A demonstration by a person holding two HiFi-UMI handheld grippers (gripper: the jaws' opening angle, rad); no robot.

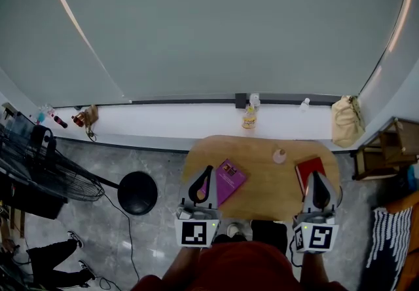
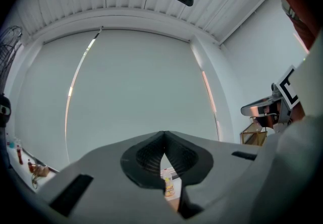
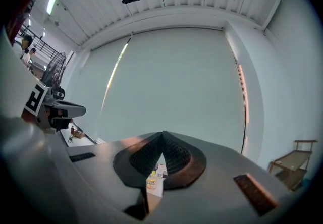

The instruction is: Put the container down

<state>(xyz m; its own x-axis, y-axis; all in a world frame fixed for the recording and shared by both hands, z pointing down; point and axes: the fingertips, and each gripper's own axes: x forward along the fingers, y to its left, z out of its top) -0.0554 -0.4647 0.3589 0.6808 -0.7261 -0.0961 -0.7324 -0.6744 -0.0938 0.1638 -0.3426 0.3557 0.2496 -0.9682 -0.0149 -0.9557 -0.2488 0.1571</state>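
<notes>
Only the head view shows the table (image 1: 262,194). The small pink container (image 1: 279,156) stands on it, ahead of and between the two grippers, and neither touches it. A purple book (image 1: 230,178) lies just right of the left gripper (image 1: 209,169), and a red book (image 1: 305,170) just left of the right gripper (image 1: 316,174). Each gripper view shows its own jaws clenched tip to tip on nothing, with a yellow bottle (image 2: 167,186) far ahead on the ledge (image 1: 163,120).

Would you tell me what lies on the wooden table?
A purple book, a red book and a small pink container. The left gripper and right gripper hide part of each book.
</notes>
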